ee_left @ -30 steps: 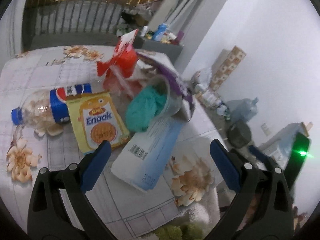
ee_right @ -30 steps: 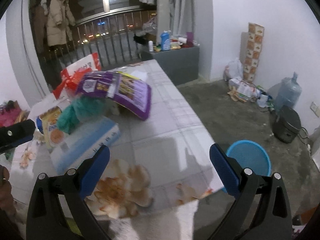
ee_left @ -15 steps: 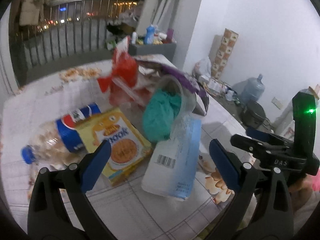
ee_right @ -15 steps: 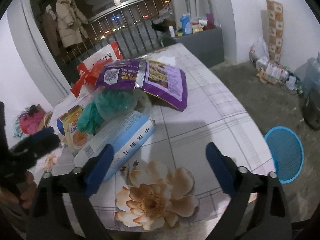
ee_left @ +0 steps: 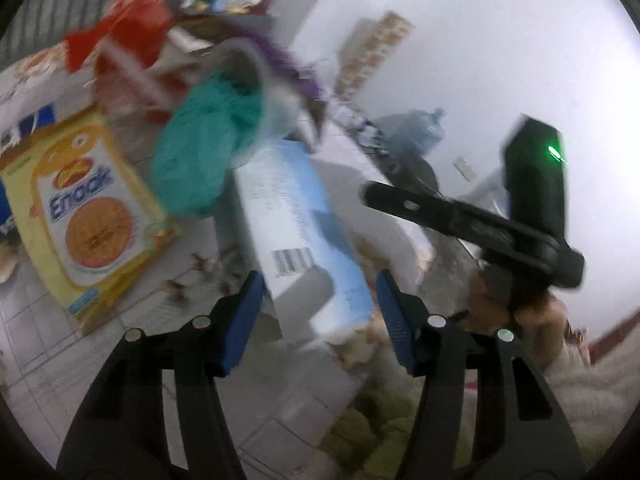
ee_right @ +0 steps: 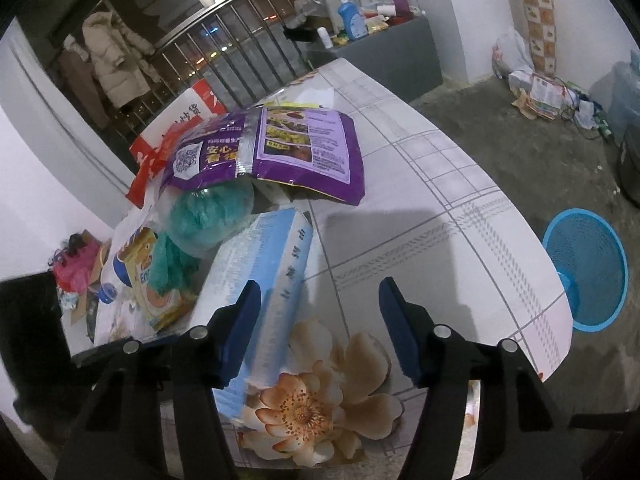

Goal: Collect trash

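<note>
Lining up on the blue box [ee_left: 296,240], we find its near end sitting right between the spread fingers of our left gripper [ee_left: 320,300], its long axis running straight away from us toward the teal cloth [ee_left: 204,148]. It lies flat on the table [ee_right: 440,208] beside the yellow biscuit box [ee_left: 88,216]. Our right gripper [ee_right: 320,320] (also spread, pinching nothing) has the same box off by its left finger, so we judge the left better placed to close across the narrow width.
</note>
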`<state>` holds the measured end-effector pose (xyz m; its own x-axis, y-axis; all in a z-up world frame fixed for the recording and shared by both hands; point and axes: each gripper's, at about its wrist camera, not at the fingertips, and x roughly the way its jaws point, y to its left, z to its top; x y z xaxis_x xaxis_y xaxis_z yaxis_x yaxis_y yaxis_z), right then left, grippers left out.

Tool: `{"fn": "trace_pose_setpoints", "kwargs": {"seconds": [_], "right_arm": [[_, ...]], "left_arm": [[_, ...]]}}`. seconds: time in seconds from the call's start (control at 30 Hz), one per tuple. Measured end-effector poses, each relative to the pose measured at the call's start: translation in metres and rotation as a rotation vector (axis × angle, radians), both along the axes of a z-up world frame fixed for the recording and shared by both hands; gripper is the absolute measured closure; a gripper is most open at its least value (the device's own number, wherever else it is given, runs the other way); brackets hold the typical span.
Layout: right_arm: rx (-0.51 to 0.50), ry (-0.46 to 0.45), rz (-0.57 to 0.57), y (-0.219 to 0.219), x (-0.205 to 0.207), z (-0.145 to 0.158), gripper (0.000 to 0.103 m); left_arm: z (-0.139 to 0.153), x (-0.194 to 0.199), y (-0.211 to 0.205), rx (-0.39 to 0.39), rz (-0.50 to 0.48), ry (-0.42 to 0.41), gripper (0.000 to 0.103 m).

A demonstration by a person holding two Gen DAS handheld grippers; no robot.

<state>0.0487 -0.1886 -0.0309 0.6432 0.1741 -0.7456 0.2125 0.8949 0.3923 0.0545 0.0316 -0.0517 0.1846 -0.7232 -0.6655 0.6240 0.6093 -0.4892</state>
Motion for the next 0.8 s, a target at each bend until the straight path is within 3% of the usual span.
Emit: {"fn": "trace_pose_setpoints", "kwargs": {"seconds": [0.13, 0.2, 0.27, 0.5, 0.67, 0.8], "right_arm": [[-0.001, 0.010, 0.024, 0.013, 0.006, 0.003, 0.040], [-0.017, 0.024, 0.052, 0.026, 0.013, 0.003, 0.028], [-0.039, 0.034, 0.076, 0.038, 0.018, 0.003, 0.024], [-0.151, 0.123, 0.123, 0.079, 0.042, -0.007, 0.017], [-0.213, 0.179, 0.130, 0.096, 0.055, -0.013, 0.017], [-0.231, 0.211, 0.120, 0.099, 0.059, -0.018, 0.017]], "left_arm": [[0.005, 0.005, 0.023, 0.008, 0.088, -0.018, 0.048], [0.008, 0.010, 0.044, 0.017, 0.161, -0.020, 0.048], [0.010, 0.013, 0.064, 0.033, 0.218, -0.030, 0.048], [0.019, 0.017, 0.111, 0.176, 0.383, -0.124, 0.048], [0.014, 0.023, 0.135, 0.175, 0.442, -0.103, 0.048], [0.005, 0.040, 0.134, 0.124, 0.438, -0.054, 0.048]]}}
